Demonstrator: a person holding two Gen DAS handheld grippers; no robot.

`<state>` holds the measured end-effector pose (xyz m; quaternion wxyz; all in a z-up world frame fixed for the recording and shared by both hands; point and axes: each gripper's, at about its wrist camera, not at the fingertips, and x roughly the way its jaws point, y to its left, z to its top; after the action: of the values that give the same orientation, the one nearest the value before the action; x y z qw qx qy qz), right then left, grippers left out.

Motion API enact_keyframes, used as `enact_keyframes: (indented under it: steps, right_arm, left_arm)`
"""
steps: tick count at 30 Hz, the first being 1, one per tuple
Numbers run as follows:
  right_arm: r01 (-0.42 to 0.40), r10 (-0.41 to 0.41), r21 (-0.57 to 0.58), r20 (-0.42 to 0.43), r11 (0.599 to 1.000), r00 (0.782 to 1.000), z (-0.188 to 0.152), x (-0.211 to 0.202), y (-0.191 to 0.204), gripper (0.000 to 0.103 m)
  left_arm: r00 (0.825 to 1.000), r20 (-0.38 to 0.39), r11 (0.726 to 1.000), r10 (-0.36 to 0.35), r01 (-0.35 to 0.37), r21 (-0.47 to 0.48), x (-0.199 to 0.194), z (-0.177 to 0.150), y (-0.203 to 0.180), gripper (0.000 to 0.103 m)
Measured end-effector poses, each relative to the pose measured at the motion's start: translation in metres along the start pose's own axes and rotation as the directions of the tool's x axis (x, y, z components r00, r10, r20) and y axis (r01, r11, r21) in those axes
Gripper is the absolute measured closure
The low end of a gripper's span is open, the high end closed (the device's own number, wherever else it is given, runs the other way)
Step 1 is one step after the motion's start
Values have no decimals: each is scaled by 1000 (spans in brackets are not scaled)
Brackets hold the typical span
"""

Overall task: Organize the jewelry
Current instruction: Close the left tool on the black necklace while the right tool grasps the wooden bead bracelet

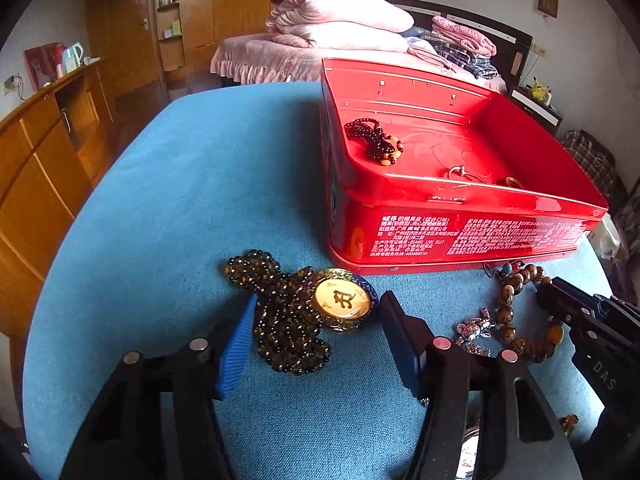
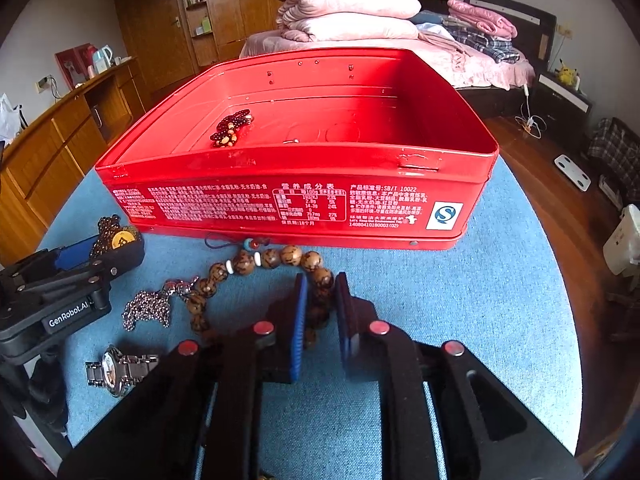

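The left tool point(image 1: 316, 320) stands half-wide, straddling the dark bead necklace point(image 1: 280, 320) untouched near the table's point(image 1: 160, 200) front edge; the right tool point(image 2: 322, 312) pinches the brown bead bracelet point(image 2: 272, 258) before the red tin point(image 2: 300, 208).

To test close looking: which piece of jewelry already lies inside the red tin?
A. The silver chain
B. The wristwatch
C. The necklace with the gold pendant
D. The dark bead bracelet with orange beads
D: the dark bead bracelet lies on the floor of the red tin; the other three lie on the blue cloth outside.
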<state>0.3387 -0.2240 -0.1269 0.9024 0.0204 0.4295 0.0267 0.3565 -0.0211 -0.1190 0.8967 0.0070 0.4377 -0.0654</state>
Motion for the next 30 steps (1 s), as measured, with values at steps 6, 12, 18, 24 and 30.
enact_keyframes:
  steps: [6,12,18,24,30]
  right_arm:
    - [-23,23,23,2,999,1000,-2,-4,-5,91]
    - [-62,62,49,1,997,998,-7,-13,-13,93]
    - [-79,79,53,1,995,997,-12,-23,-15,93]
    - [-71,70,46,16,996,997,-16,-35,-14,93]
    - [-66,64,49,27,997,998,-23,-45,-17,93]
  left_arm:
    - [1000,12,1000,1,-1,-22,-4,-1,5,64]
    - [1000,14,1000,-14,14,-20,-8,-5,6,71]
    - [1000,12,1000,-26,27,-13,-15,-13,1,72]
    - [999,11,999,-38,38,-11,-22,-16,-2,72]
    - [999,19,999,-39,39,-8,-34,-19,-1,72]
